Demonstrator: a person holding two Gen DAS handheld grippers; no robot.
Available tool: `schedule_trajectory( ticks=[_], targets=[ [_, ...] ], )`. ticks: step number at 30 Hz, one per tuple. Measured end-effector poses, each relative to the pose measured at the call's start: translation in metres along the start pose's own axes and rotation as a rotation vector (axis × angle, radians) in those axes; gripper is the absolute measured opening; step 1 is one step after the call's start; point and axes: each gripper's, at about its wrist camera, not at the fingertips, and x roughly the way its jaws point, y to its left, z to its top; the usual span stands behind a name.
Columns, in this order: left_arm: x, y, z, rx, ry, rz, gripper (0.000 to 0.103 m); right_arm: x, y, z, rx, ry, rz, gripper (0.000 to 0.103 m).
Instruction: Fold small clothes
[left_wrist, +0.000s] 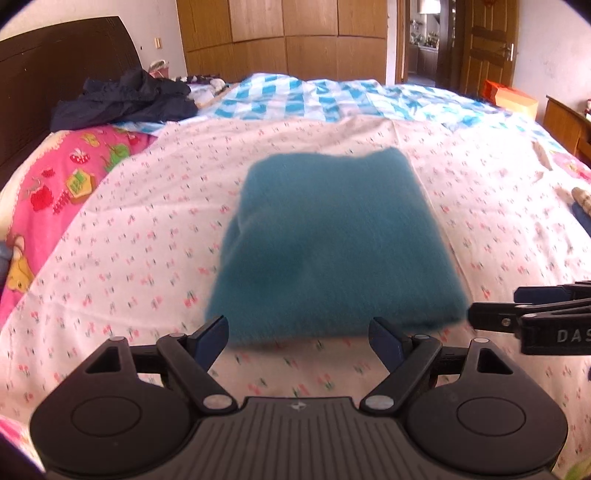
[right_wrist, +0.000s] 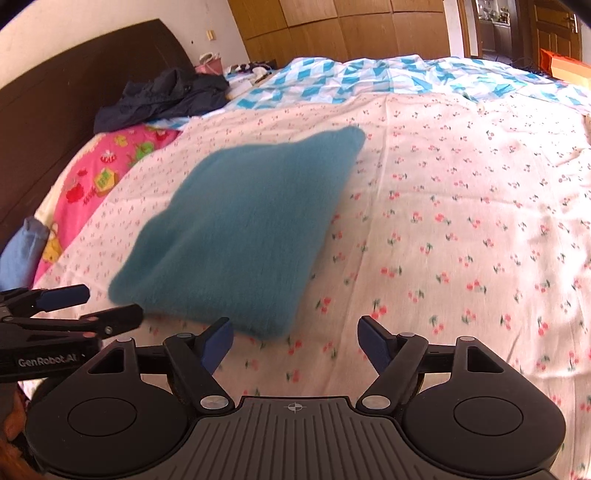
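Observation:
A teal fuzzy garment (left_wrist: 334, 243) lies folded into a thick rectangle on the cherry-print sheet (left_wrist: 147, 236). In the left wrist view my left gripper (left_wrist: 299, 334) stands open just short of its near edge, nothing between the blue pads. My right gripper (left_wrist: 491, 306) pokes in from the right beside the garment's near right corner. In the right wrist view the teal garment (right_wrist: 240, 236) lies ahead to the left. My right gripper (right_wrist: 295, 339) is open over bare sheet by the garment's near corner. My left gripper (right_wrist: 88, 302) enters from the left, open too.
A dark jacket (left_wrist: 125, 99) is heaped by the brown headboard (left_wrist: 55, 92). A pink cartoon blanket (left_wrist: 59, 184) lies at the left, a blue checked quilt (left_wrist: 332, 99) at the far side. Wooden wardrobes (left_wrist: 288, 33) and an open door stand behind the bed.

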Motion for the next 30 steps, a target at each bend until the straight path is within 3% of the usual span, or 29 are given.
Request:
schedule_trajectory(
  ticks=[4,8,12,15,19,22,26,30],
  targets=[
    [0.020,0.021,0.022,-0.017,-0.026,-0.001,0.088,0.020,-0.018,0.024,0.063,-0.004,0.018,0.077],
    [0.041,0.039,0.036,-0.042,-0.040,-0.023,0.088,0.045,-0.036,0.042,0.151,0.001,0.102,0.078],
    [0.070,0.060,0.044,-0.093,-0.005,-0.123,0.087,0.076,-0.050,0.054,0.260,0.032,0.206,0.083],
    [0.091,0.071,0.046,-0.117,0.026,-0.145,0.087,0.095,-0.055,0.058,0.288,0.053,0.265,0.091],
    [0.095,0.090,0.047,-0.203,0.017,-0.246,0.087,0.090,-0.061,0.058,0.328,0.039,0.338,0.093],
    [0.102,0.099,0.048,-0.228,0.014,-0.261,0.087,0.091,-0.070,0.062,0.387,0.020,0.405,0.093],
    [0.123,0.102,0.046,-0.265,0.064,-0.302,0.090,0.114,-0.065,0.067,0.371,0.055,0.374,0.093],
    [0.127,0.109,0.046,-0.291,0.083,-0.360,0.089,0.130,-0.065,0.062,0.435,0.096,0.458,0.095]
  ],
)
